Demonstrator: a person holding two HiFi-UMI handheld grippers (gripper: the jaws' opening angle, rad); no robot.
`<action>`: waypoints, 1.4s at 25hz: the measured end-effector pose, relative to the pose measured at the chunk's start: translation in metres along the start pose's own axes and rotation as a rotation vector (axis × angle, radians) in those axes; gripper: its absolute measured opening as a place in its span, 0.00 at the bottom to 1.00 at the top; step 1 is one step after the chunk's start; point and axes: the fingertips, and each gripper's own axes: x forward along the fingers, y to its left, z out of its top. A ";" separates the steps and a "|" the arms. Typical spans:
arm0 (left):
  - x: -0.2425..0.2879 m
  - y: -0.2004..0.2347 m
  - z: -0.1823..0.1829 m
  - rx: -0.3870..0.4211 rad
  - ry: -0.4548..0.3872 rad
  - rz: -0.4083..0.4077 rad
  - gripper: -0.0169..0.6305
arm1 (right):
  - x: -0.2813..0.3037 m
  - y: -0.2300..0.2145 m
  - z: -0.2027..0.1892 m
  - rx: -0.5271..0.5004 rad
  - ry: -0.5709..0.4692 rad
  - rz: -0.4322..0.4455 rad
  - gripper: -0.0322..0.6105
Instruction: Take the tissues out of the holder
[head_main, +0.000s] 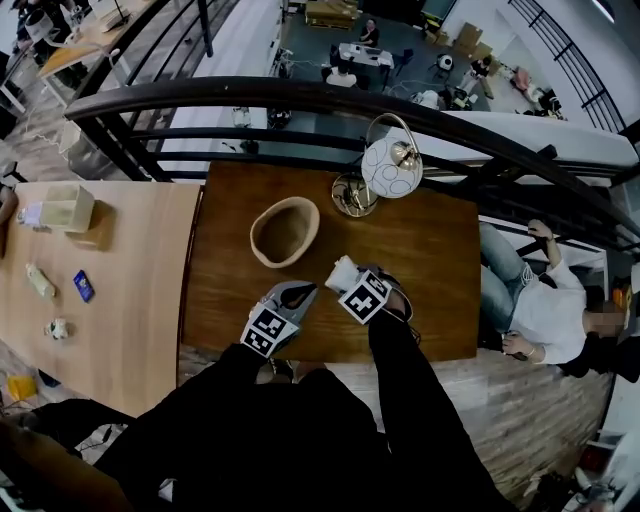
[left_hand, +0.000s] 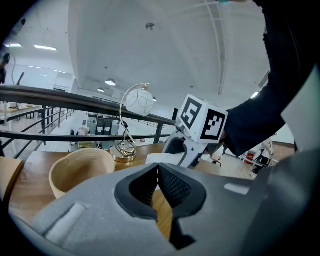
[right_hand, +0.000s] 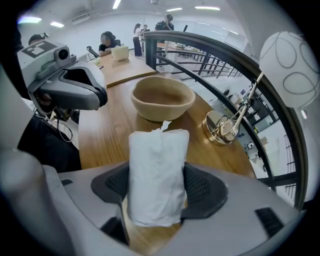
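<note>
A white pack of tissues stands upright between the pads of my right gripper, which is shut on it just above the dark wooden table. In the head view the pack shows at that gripper's tip, near the table's front. The holder, a tan woven bowl, sits behind it and looks empty from above. My left gripper hovers just left of the right one. Its jaws are shut with nothing between them.
A gold lamp with a white globe shade stands behind and to the right of the bowl, its round base close to it. A black railing runs behind the table. A lighter table with small items adjoins on the left. A person sits at the right.
</note>
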 end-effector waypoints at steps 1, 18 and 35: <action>0.004 0.000 -0.003 -0.005 0.007 -0.001 0.04 | 0.004 -0.001 -0.002 0.003 -0.002 -0.001 0.53; 0.051 0.012 -0.063 -0.054 0.146 -0.007 0.04 | 0.055 0.003 -0.031 0.008 0.021 0.049 0.54; 0.060 0.025 -0.074 -0.077 0.178 -0.005 0.04 | 0.074 0.016 -0.036 -0.020 0.034 0.095 0.57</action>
